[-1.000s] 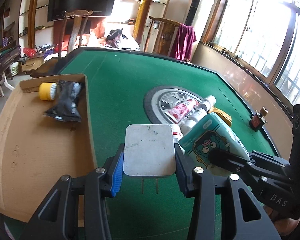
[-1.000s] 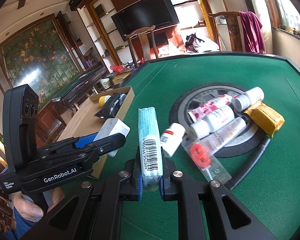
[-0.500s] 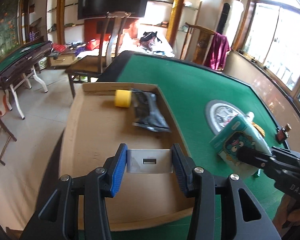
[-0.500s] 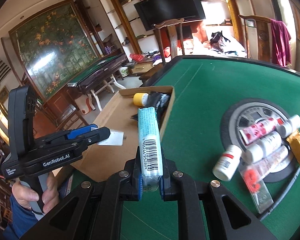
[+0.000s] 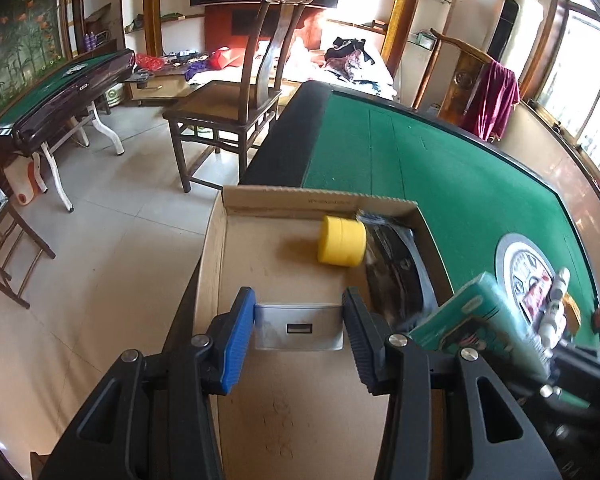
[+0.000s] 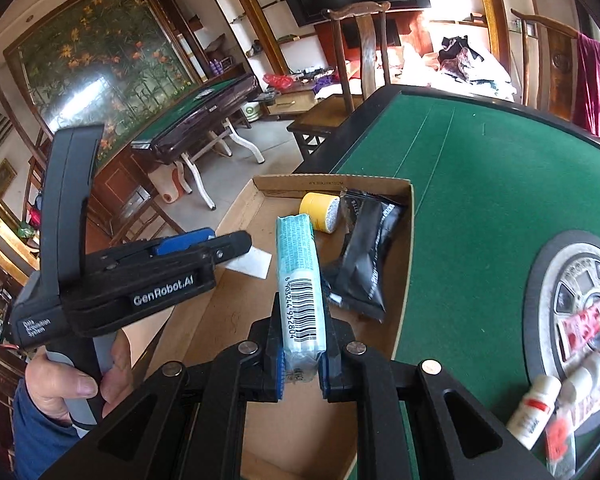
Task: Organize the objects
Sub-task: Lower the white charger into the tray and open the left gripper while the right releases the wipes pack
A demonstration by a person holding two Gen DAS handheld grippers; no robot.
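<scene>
My left gripper [image 5: 299, 326] is shut on a white plug adapter [image 5: 299, 328], held over the floor of the cardboard box [image 5: 300, 400]; in the right wrist view the adapter [image 6: 252, 263] pokes out past the left gripper [image 6: 236, 246]. My right gripper [image 6: 302, 364] is shut on a teal tissue pack [image 6: 300, 280] with a barcode, hanging over the same box [image 6: 220, 320]. That pack [image 5: 472, 324] shows blurred at the right of the left wrist view. Inside the box lie a yellow roll [image 5: 342, 246] and a black pouch [image 5: 396, 268].
On the green table [image 6: 480, 200], several tubes and bottles [image 6: 572, 360] rest on a round grey disc [image 6: 556, 300] at the right. A wooden chair [image 5: 240, 100] stands beyond the box. A hand [image 6: 68, 380] grips the left tool's handle. The box overhangs the table's left edge.
Both grippers swung left from the disc and bottles to over the cardboard box, each keeping its grip. The adapter now shows its narrow socket face instead of its broad flat side.
</scene>
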